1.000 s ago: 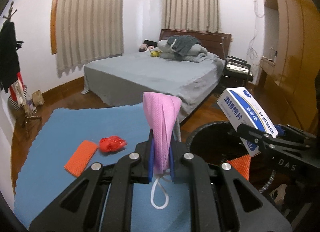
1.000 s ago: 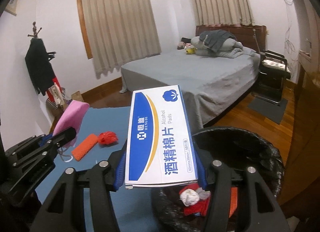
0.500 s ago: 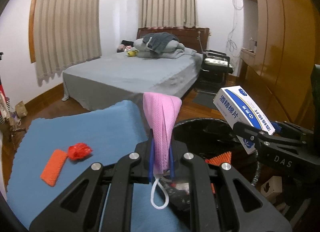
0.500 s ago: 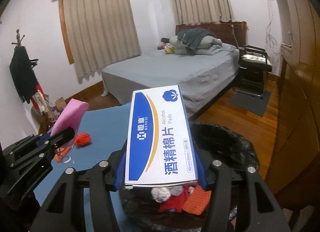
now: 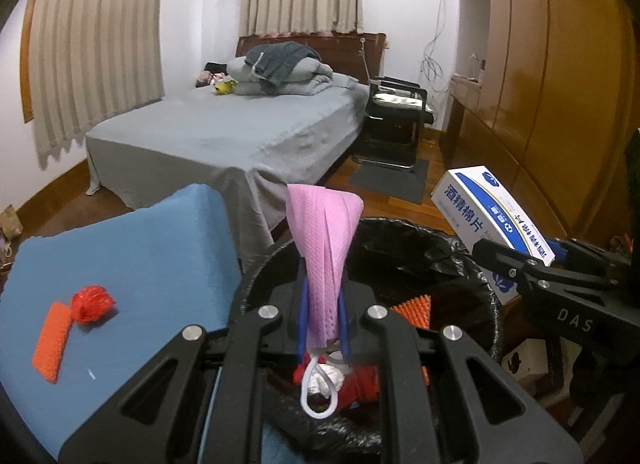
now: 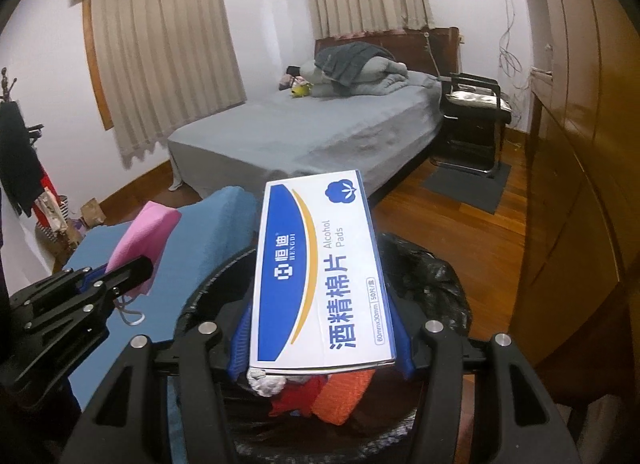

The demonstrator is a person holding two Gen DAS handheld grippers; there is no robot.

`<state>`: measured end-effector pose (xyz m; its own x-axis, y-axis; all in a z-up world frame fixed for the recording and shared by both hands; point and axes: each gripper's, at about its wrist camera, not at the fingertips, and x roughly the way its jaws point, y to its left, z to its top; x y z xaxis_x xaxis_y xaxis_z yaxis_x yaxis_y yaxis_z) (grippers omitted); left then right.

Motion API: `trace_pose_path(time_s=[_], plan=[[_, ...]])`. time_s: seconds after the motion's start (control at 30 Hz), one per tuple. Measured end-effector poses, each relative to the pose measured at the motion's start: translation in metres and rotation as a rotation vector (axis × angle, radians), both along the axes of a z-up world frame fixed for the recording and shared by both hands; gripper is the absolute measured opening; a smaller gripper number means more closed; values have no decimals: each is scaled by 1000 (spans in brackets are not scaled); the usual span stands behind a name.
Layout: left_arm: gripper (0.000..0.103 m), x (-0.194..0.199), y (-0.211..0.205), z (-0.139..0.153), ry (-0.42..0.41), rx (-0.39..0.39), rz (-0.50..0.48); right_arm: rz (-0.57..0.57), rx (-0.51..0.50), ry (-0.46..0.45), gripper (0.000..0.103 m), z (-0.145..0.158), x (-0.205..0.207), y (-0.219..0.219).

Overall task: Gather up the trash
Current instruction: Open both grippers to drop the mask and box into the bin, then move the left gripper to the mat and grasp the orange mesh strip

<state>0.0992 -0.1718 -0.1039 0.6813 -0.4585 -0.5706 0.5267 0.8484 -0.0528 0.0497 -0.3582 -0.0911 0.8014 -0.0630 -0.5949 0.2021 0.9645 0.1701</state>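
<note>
Bedroom light falls on a blue-covered desk [image 5: 120,264] with a black-lined trash bin [image 5: 452,252] standing just beside it, a grey bed [image 5: 224,135] behind both. Taking the bin as the landmark: the left tongs [image 5: 323,328] hang over its near rim, clenched on a folded pink face mask [image 5: 324,240] that stands up between the pads, its white ear loop [image 5: 318,396] dangling toward the rubbish inside. The right tongs [image 6: 320,348] hover over the bin's mouth, gripping a blue and white box of alcohol pads [image 6: 320,276] across its width, the box lying flat and pointing away from the camera. Inside the bin lie red, white and orange scraps. On the desk, well to the left of the bin, an orange mesh sleeve [image 5: 52,340] and a red crumpled wrapper [image 5: 93,303] rest touching each other, not yet collected.

The mask looks very light and limp; once let go it may cling to a pad or drift, so it wants to be released well inside the rim. The box seems light, stiff cardboard, easily dented, and should drop cleanly. The mesh sleeve looks springy and soft, best pinched across its narrow middle; the wrapper is crinkly and should crush into any grip.
</note>
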Motion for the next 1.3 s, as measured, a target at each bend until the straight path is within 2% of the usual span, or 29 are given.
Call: trace_pose_path(time_s=[0.17,0.27,0.3,0.33,0.4,0.5,0.53,0.7,0.83,0.93,1.3], plan=[[12,9,-12,-9,19,4,-31,-16,6,15,55,-10,5,-14],[18,15,-20,-15,44,-6,-63,-28,10,29,56,-18,9,-21],[26,17,-22,-17,50,-12,-72,-33,8,31,56,-21,10,-24],[38,19,-24,-20,59,-16,-83,-35,4,30,61,-24,11,-26],[51,22,-27,-24,69,-23,-93,-48,-4,42,67,-29,13,-31],[59,25,-25,-28,71,-29,-96,-64,3,53,70,-35,13,-39],[65,25,-24,-27,69,-30,-94,-68,3,53,76,-35,12,-40],[72,21,-15,-20,46,-33,-63,-79,-4,30,95,-31,4,-41],[83,15,4,-8,10,-34,-19,-57,3,12,97,-22,-1,-32],[87,9,21,0,-20,-17,17,-29,5,-2,97,-15,-3,-21],[87,-8,103,14,-56,-23,178,99,18,-29,97,-5,19,46]])
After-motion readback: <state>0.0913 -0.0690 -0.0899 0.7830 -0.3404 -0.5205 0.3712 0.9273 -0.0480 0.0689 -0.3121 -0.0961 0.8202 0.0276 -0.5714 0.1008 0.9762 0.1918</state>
